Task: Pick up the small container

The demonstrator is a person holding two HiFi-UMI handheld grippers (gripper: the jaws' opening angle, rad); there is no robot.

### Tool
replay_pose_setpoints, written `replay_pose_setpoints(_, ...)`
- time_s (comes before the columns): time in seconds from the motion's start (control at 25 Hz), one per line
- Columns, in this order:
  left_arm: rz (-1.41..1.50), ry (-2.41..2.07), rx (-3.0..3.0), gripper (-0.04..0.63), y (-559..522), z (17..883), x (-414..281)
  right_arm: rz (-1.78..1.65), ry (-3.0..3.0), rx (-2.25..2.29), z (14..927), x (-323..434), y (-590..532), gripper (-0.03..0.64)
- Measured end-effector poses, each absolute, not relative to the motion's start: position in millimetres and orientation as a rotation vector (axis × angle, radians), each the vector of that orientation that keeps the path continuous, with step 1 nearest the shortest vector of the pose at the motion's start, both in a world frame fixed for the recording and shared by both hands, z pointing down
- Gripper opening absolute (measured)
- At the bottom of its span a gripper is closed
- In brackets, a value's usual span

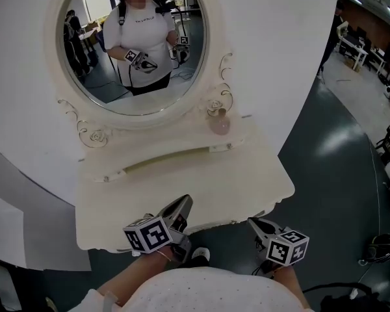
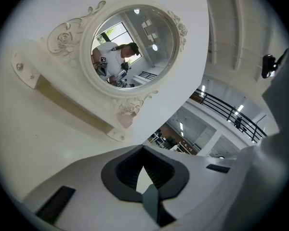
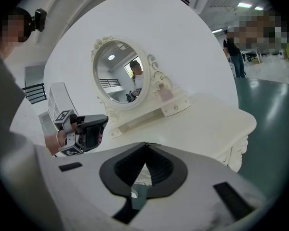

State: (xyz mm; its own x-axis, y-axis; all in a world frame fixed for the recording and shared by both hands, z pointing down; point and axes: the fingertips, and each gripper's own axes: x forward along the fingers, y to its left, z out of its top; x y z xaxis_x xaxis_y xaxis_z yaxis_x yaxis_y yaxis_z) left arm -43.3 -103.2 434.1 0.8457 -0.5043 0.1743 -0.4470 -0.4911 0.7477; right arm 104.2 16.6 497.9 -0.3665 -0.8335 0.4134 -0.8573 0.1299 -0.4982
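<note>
Head view: left gripper [image 1: 181, 205] and right gripper [image 1: 254, 223] hang closed, empty. The small container [image 1: 219, 124] rests on the table [image 1: 260, 181] beside the mirror [image 1: 107, 77].

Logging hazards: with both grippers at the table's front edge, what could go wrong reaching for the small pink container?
The container stands right beside the mirror's carved frame, so jaws may hit the carving. The right gripper is shut; reaching like that could tip the container over.
</note>
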Motion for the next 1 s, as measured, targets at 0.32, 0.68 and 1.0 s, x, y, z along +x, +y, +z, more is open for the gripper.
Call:
replay_pose_setpoints(0.32,-0.036,-0.631,2.199,0.0,-153,439,-27,1.083,-2.314,1.807,501,112,-36,-0.002)
replay_pose_setpoints(0.68,-0.023,-0.534,2.21,0.0,-189,442,2,1.069,-2.255,1.885,501,124,-58,-0.002)
replay_pose_setpoints(1.0,-0.012,-0.483,2.225,0.0,-200,452,28,1.055,-2.19,1.915,506,137,-64,-0.002)
